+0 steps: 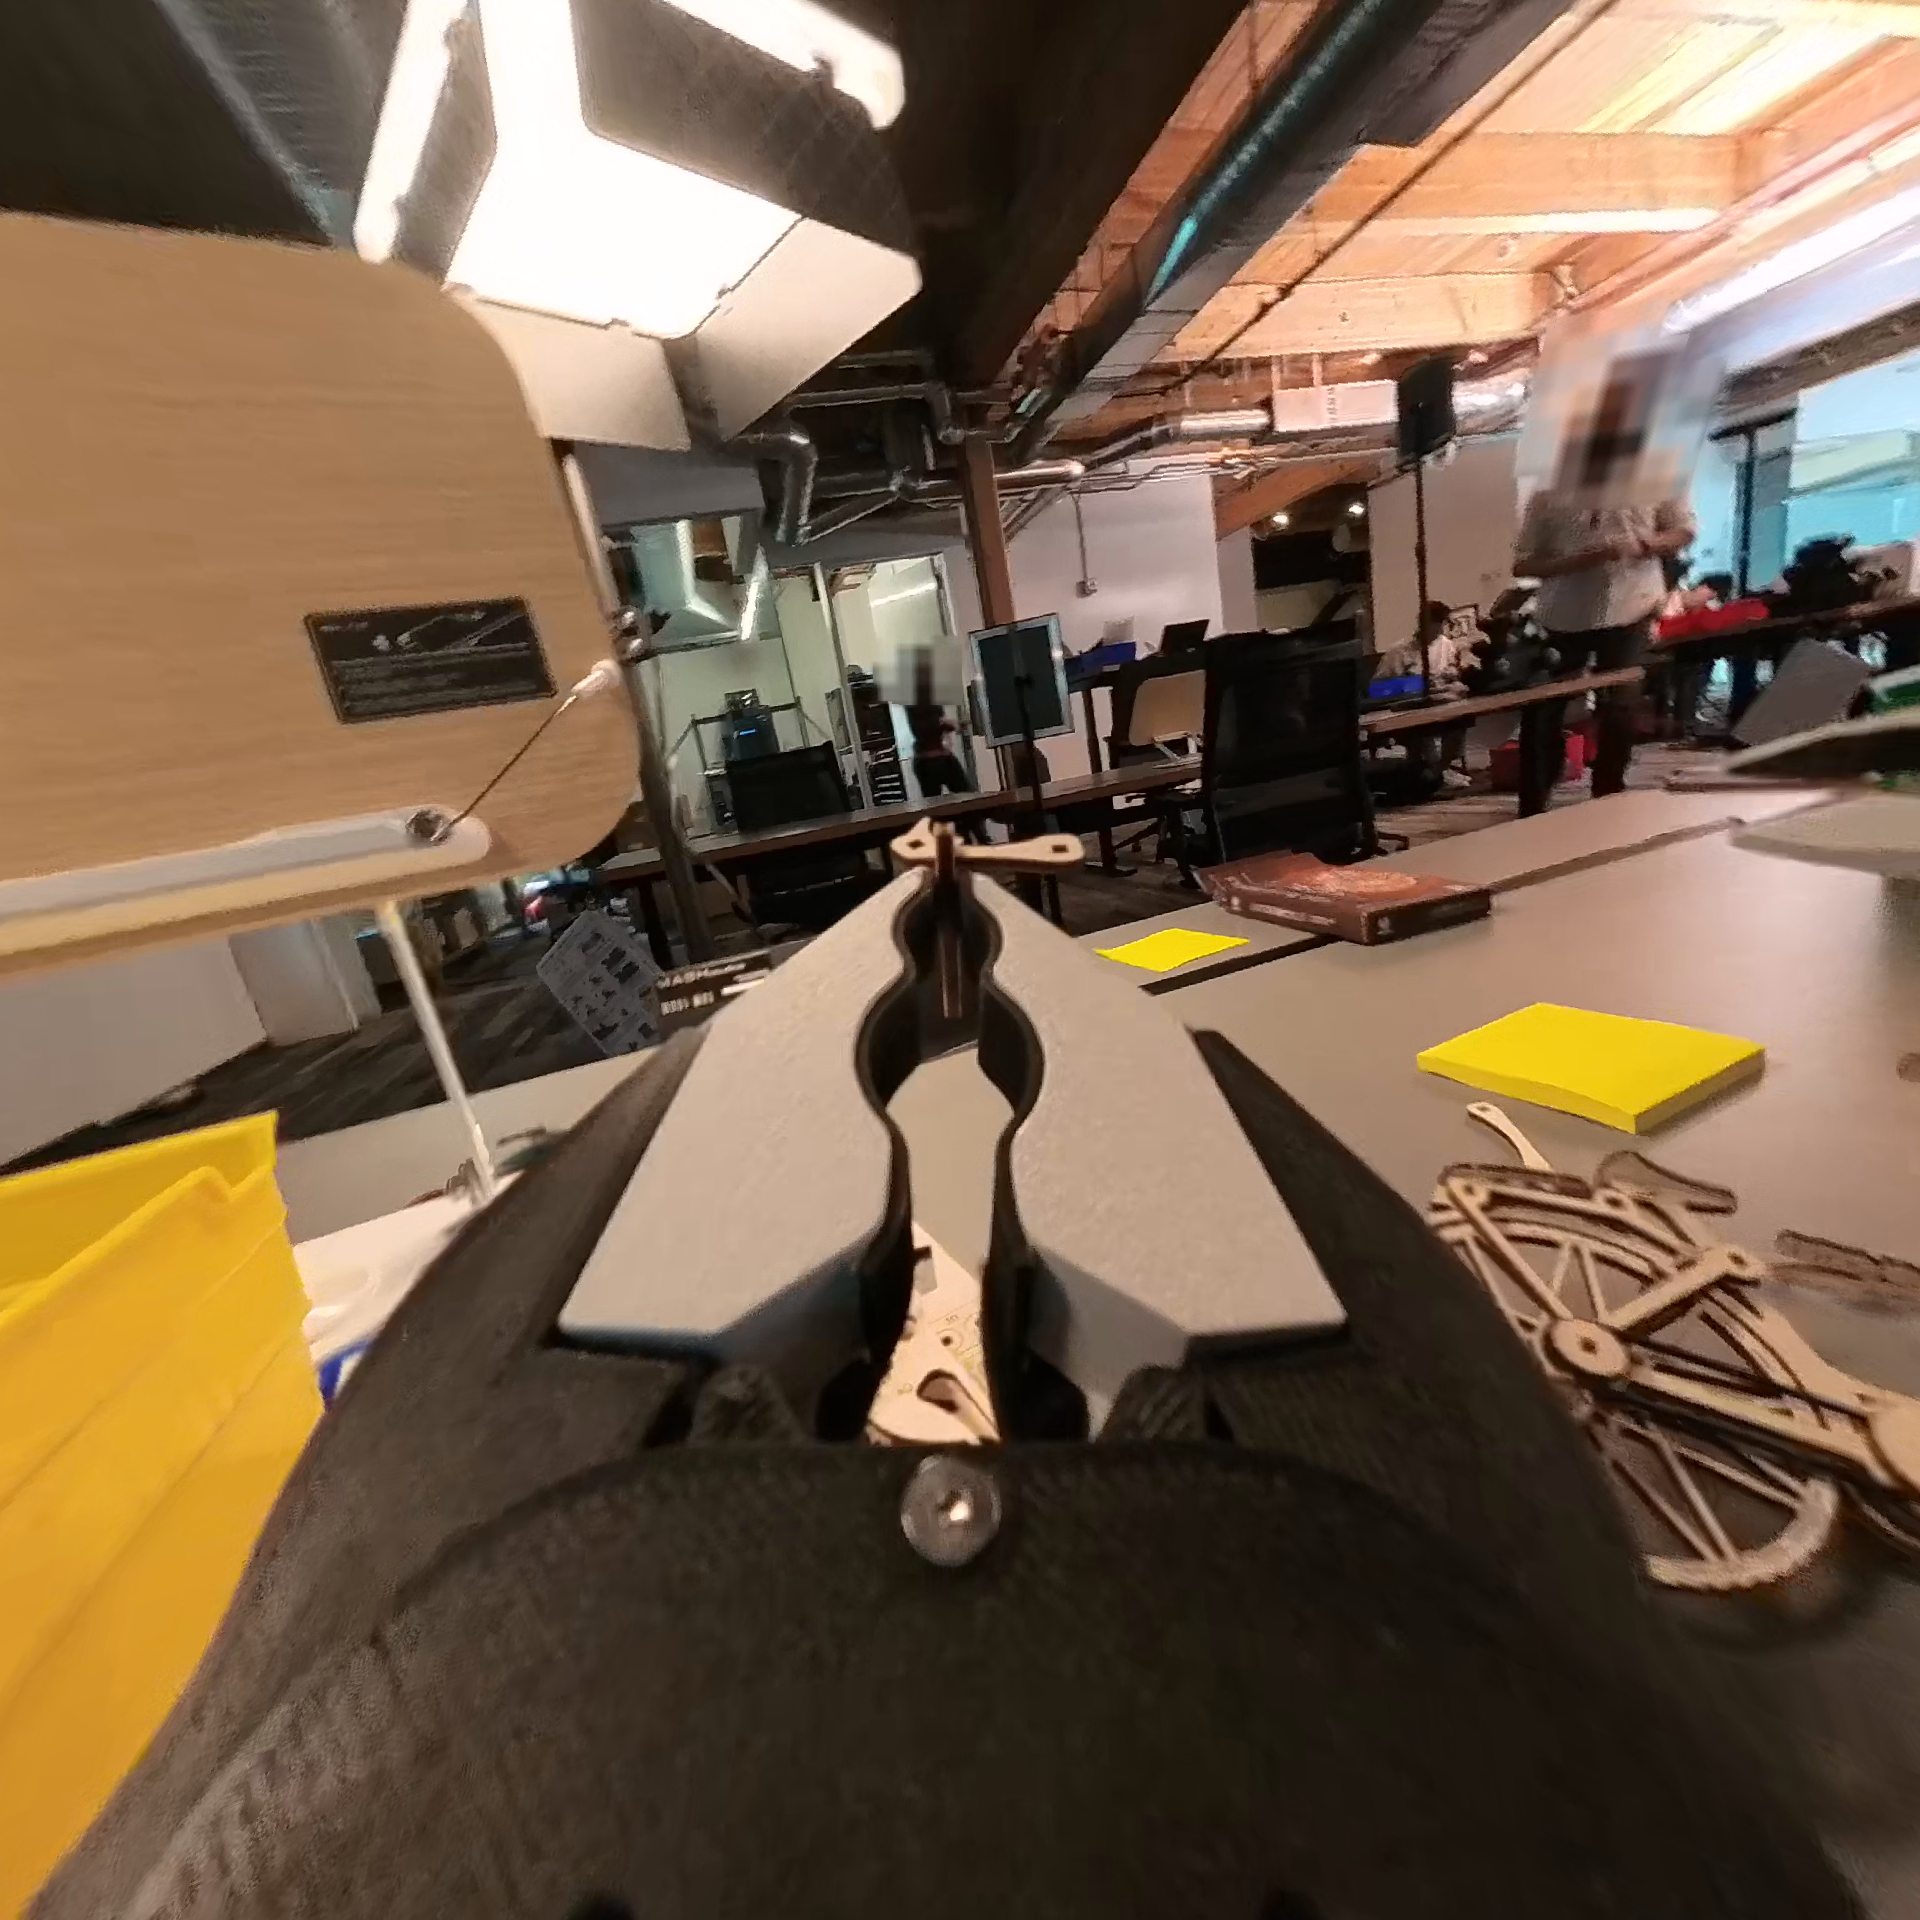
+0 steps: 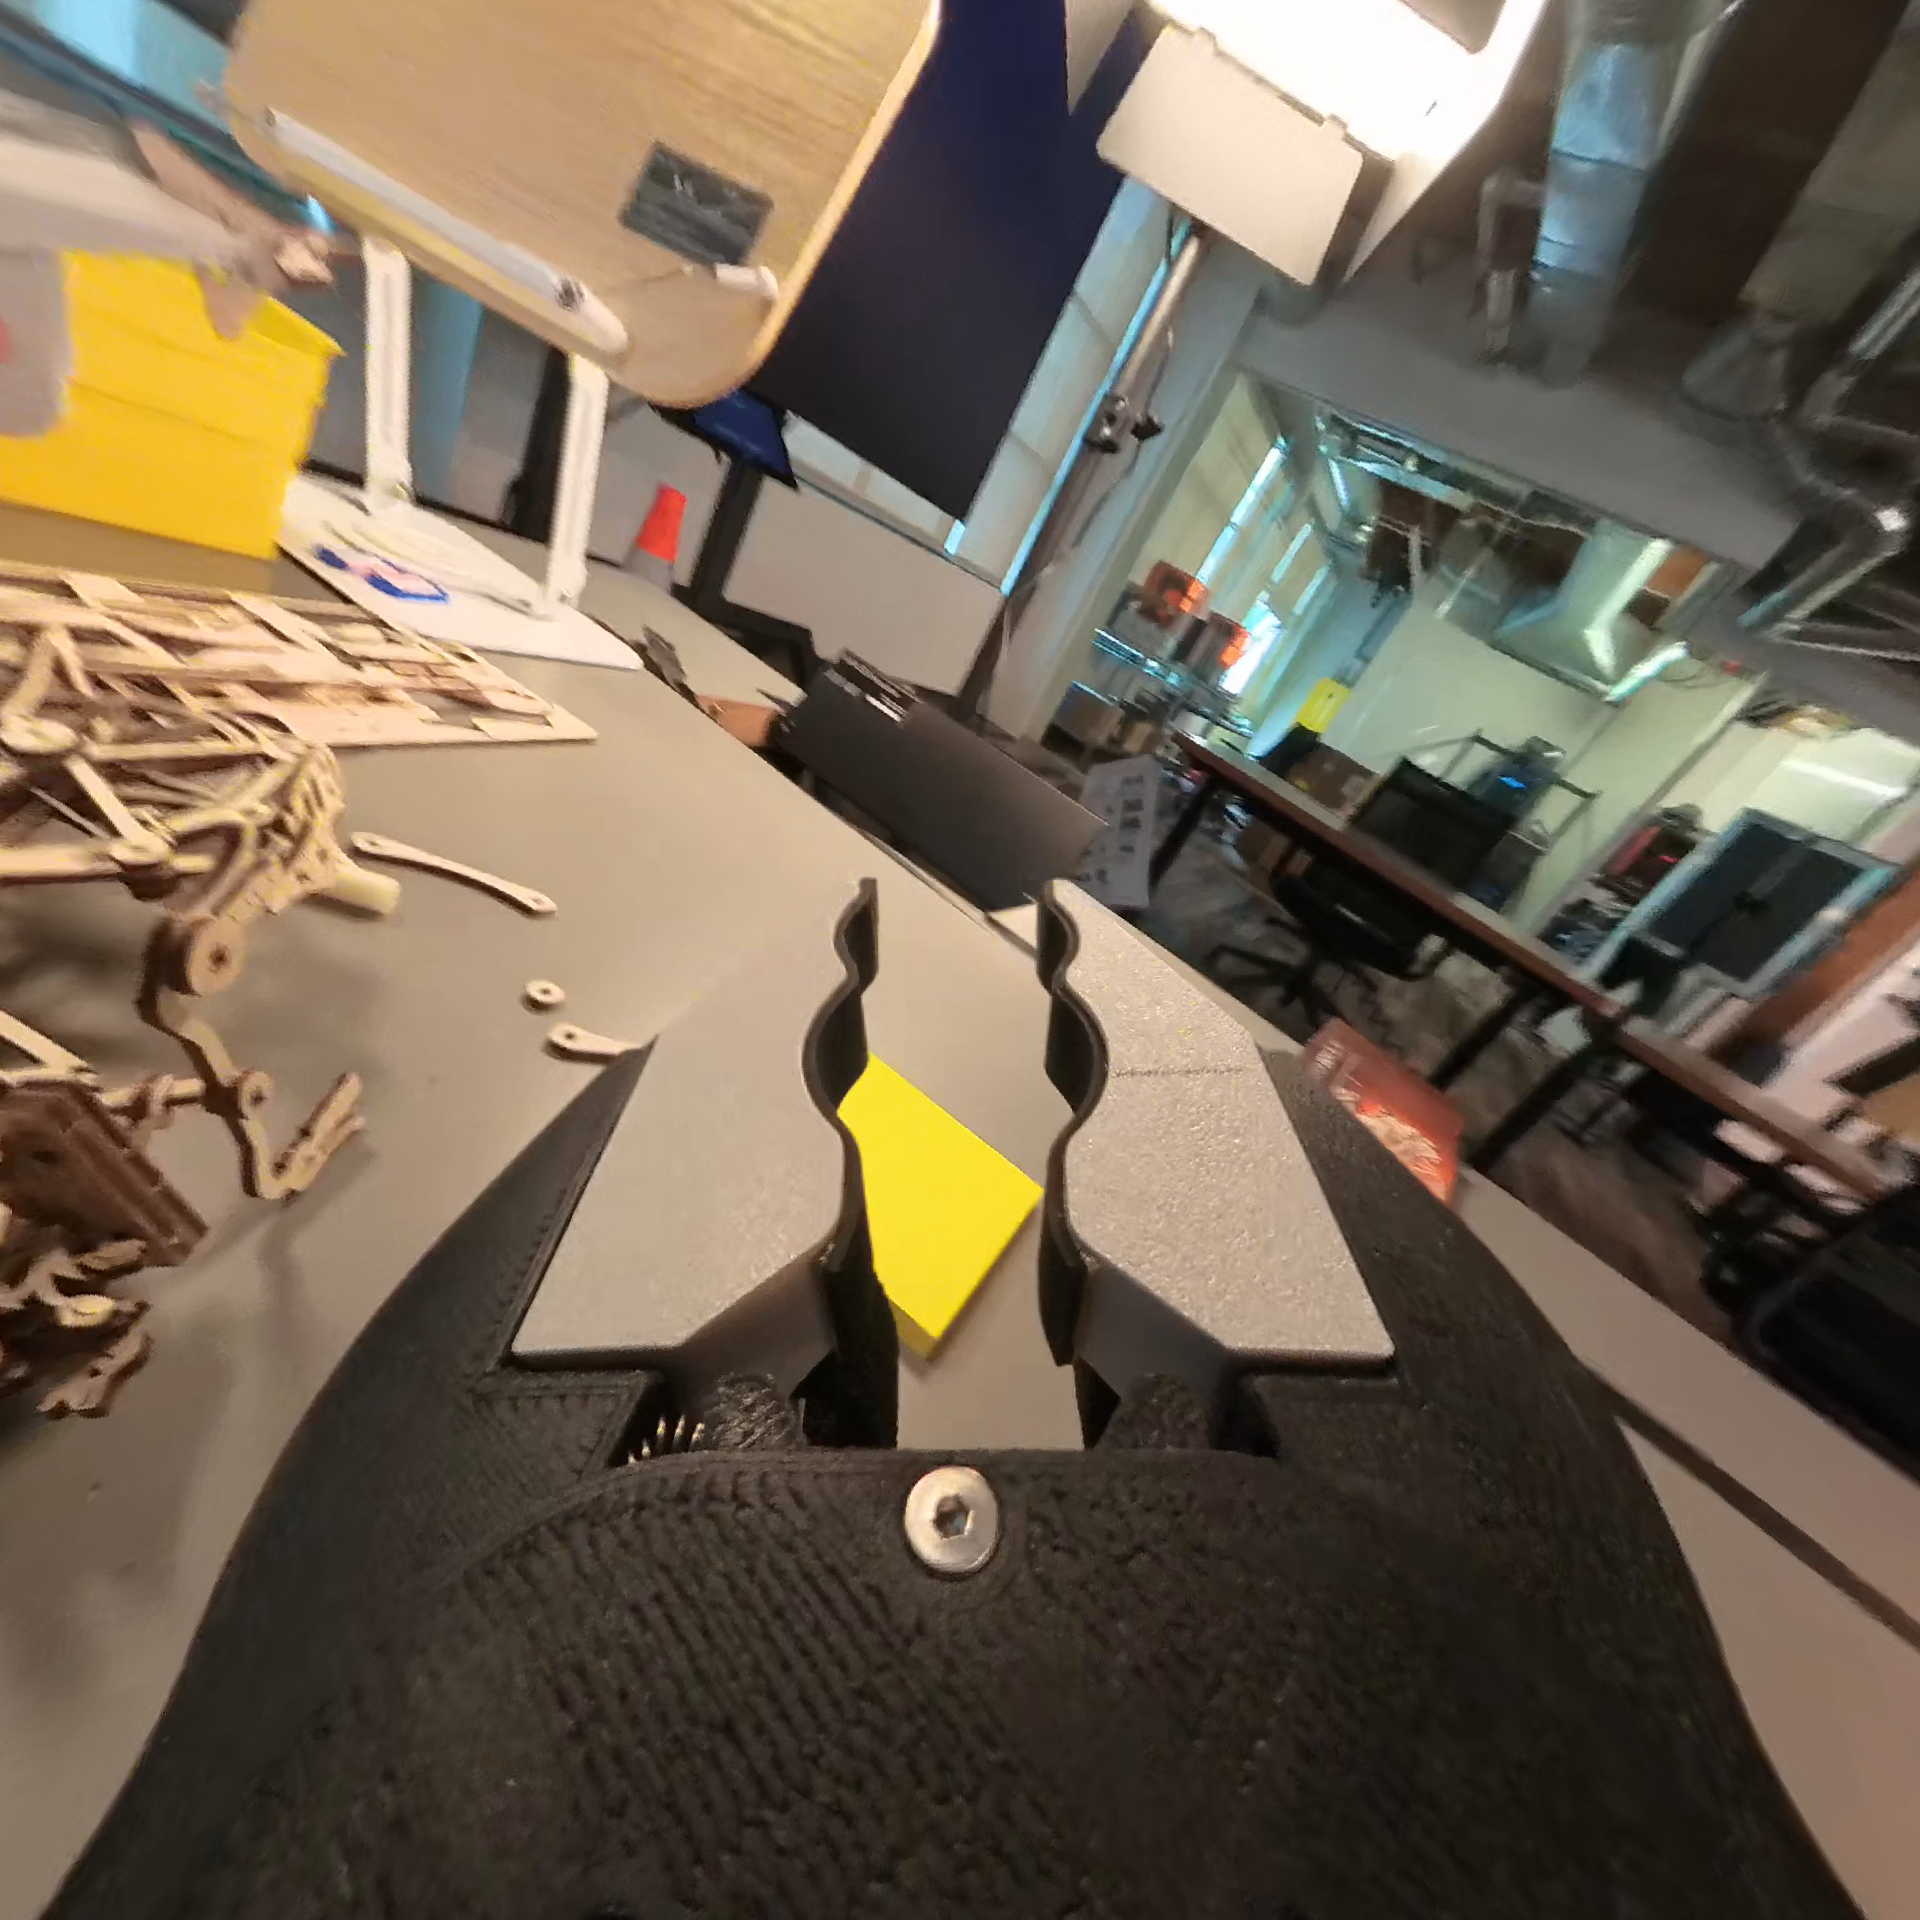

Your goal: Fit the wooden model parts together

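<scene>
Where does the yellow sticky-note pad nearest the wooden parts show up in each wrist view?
Left wrist view: the yellow pad lies on the grey table at right, just beyond the wooden assembly.
Right wrist view: the same pad shows between the open right tongs, low centre.
Shared landmark: the wood-grain lamp head, upper left in both.

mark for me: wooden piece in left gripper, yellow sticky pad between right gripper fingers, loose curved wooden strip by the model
wooden piece (image 1: 987, 854): left wrist view, on the crosspiece sticking out past the fingertips.
yellow sticky pad (image 2: 940, 1195): right wrist view, on its top face.
curved wooden strip (image 2: 452, 871): right wrist view, mid-length, flat on the table.
</scene>
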Motion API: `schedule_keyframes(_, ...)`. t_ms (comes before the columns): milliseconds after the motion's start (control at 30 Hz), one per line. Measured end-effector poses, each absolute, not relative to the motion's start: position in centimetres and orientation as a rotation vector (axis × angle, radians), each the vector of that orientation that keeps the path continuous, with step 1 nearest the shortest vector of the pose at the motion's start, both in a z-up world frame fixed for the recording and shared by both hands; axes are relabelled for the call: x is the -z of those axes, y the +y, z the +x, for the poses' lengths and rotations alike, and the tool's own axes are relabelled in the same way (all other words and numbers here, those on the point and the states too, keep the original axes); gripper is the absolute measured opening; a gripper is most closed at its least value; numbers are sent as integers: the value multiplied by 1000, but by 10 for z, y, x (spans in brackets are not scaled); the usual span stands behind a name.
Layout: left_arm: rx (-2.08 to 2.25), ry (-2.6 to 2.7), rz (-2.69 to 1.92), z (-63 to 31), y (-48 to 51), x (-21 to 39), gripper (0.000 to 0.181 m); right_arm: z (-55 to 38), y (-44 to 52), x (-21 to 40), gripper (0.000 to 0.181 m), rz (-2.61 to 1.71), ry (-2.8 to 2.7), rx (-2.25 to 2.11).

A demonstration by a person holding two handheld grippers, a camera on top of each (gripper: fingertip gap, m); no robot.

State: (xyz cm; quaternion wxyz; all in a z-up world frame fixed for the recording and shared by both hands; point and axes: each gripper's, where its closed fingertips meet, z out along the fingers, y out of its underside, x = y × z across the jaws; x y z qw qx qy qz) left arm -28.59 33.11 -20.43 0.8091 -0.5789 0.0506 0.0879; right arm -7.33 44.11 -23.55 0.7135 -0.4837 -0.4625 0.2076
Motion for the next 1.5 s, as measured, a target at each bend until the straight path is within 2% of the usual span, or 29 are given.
schedule_keyframes(167, -249, 342, -1219, -254, 328, 206, 1, -72, 440, 237, 28, -1039, -1050, -327)
schedule_keyframes(433, -144, 360, -1202, -254, 320, 204, 1, -70, 450, 238, 29, -1046, -1036, -194)
schedule_keyframes(533, -212, 328, -1191, -276, 316, 200, 0, -89, 449, 245, 26, -1122, -1188, -283)
schedule_keyframes(700, -281, 349, -1198, -290, 317, 201, 1, -175, 390, 228, 19, -1274, -1753, -693)
schedule_keyframes(900, -246, 292, -1201, -299, 314, 201, 1, -217, 356, 292, 18, -1399, -2408, -530)
schedule_keyframes(1200, -223, 257, -1202, -304, 315, 201, 1, -230, 346, 342, 26, -1517, -2616, -462)
schedule_keyframes(1400, -210, 239, -1205, -307, 316, 201, 0, -239, 349, 344, 13, -1491, -2595, -390)
schedule_keyframes(1433, -208, 236, -1206, -307, 316, 201, 1, -242, 353, 341, 0, -1431, -2577, -364)
schedule_keyframes(1500, -201, 232, -1206, -307, 315, 201, 0, -251, 360, 325, 0, -1334, -2502, -353)
